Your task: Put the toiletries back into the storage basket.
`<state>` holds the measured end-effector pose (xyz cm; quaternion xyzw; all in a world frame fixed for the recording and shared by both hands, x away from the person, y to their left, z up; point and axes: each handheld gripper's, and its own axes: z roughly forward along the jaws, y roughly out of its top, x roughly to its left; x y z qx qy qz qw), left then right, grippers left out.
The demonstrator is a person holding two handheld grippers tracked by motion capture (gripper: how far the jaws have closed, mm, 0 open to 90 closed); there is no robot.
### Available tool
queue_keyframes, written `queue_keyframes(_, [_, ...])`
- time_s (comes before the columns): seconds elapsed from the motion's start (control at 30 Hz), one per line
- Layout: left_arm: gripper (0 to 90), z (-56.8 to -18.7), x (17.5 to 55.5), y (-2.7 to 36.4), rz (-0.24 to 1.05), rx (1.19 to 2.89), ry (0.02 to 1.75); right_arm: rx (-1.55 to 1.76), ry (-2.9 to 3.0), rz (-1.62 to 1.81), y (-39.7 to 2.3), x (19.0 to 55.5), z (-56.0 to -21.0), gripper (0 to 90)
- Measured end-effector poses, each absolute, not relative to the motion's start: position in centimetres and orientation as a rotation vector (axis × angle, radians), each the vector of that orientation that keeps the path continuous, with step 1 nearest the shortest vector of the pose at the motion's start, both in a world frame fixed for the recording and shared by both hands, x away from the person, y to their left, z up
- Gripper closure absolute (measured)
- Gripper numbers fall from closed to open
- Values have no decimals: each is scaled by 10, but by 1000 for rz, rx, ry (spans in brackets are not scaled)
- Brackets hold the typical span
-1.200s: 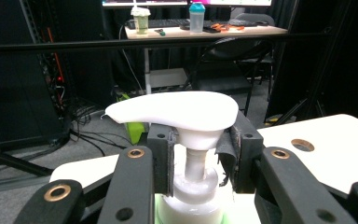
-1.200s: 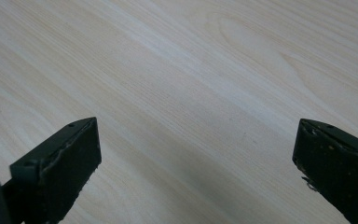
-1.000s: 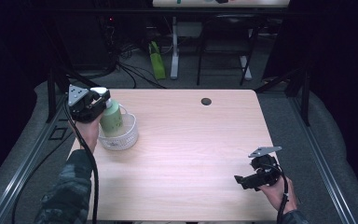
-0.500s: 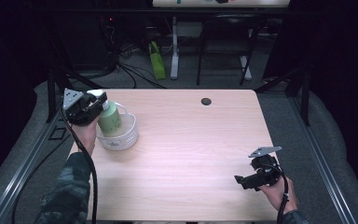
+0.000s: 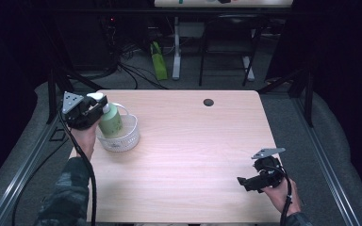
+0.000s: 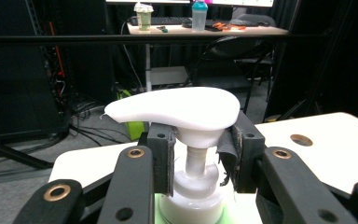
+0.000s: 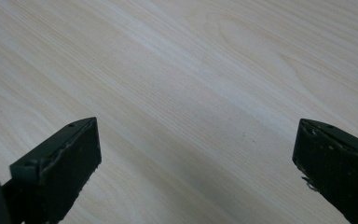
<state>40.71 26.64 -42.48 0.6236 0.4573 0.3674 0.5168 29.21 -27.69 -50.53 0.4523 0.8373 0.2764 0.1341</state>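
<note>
A pale green pump bottle with a white pump head stands with its base inside a white mesh basket at the table's left side. My left gripper is shut on the bottle's neck just under the pump head; in the left gripper view its pads press the neck from both sides. Near the table's front right corner my right gripper hangs low over bare wood. Its jaws stand wide apart with nothing between them.
The light wood table has a small dark grommet hole near its far edge. Black frame rails run along both sides of the table. Cables, a green object and desk legs lie on the floor beyond.
My left gripper and the bottle it holds have shifted slightly down and toward the person, settling lower in the basket. The right gripper has not moved.
</note>
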Motion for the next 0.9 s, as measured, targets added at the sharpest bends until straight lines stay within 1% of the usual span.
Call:
queue_keyframes(0.3, [661, -427, 408, 268, 869, 1520, 1110, 1311, 2430, 799, -277, 292, -506, 4])
queue_keyframes(0.43, [618, -427, 408, 271, 868, 1510, 1122, 1314, 2428, 798, -277, 292, -506, 4])
queue_keyframes(0.47, [597, -426, 408, 271, 860, 1512, 1124, 1314, 2427, 798, -277, 292, -506, 5])
queue_keyframes(0.53, [520, -426, 408, 272, 846, 1519, 1146, 1313, 2427, 796, -277, 293, -506, 5])
queue_keyframes(0.67, [281, -423, 404, 273, 842, 1515, 1162, 1311, 2431, 801, -277, 292, -506, 5])
queue_keyframes(0.73, [202, -422, 401, 273, 843, 1524, 1163, 1310, 2431, 802, -277, 292, -506, 5])
queue_keyframes(0.8, [152, -421, 398, 274, 843, 1520, 1165, 1314, 2431, 801, -277, 292, -506, 5])
queue_keyframes(0.9, [133, -419, 393, 275, 843, 1517, 1165, 1311, 2429, 803, -277, 292, -505, 4])
